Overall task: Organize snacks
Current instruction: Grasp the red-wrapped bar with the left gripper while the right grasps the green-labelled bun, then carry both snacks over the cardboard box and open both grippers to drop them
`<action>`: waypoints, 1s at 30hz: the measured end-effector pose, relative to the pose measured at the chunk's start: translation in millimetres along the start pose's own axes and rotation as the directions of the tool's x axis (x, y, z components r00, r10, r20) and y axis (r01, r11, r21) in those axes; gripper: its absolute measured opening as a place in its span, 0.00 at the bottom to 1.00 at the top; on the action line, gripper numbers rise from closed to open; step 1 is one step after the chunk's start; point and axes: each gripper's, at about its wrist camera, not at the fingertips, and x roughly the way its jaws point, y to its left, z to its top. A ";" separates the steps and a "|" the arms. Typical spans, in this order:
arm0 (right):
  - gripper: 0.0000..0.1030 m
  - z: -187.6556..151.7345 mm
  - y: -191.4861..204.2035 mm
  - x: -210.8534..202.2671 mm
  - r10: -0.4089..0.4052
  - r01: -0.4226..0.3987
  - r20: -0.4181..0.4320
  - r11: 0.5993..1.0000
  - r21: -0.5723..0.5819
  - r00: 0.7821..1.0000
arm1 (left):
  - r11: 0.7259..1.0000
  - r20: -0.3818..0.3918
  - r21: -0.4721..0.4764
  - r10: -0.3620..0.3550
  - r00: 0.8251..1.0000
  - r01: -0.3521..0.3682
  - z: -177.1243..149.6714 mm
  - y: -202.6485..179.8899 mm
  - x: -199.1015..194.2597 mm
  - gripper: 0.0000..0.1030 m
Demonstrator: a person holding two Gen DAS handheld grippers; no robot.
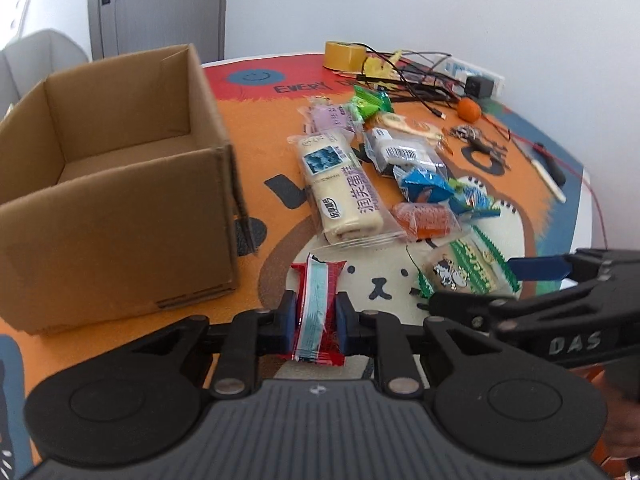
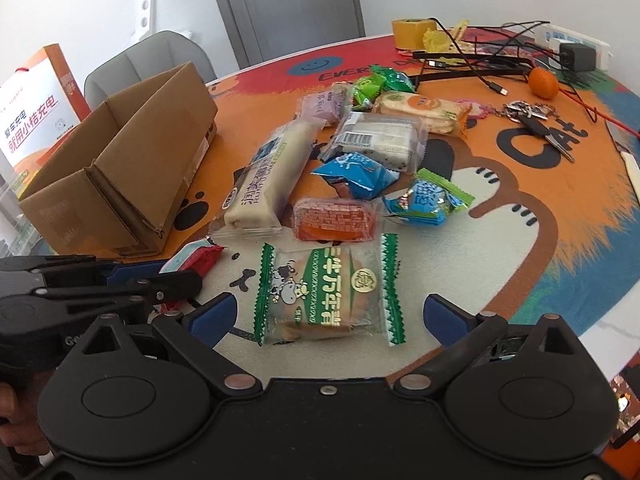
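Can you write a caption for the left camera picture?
Left gripper pinches a red snack packet beside the open cardboard box.

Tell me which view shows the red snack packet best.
The left wrist view: the red packet lies centred, pinched between the left gripper pads, nearly all visible. The right wrist view shows only its end, poking out beyond the left gripper at the frame's left.

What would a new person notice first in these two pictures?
First, the heap of bright snacks in the middle of the orange cat mat. Next, the open, empty box to its left. Nearest, the left claw is shut on a red pack, while the right claw stands open around a green pack.
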 end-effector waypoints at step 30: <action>0.49 29.5 19.2 -32.7 -0.002 0.008 0.160 0.999 -0.036 0.987 | 0.999 0.179 -0.036 -0.034 0.983 0.041 18.5 9.2 -76.7 0.18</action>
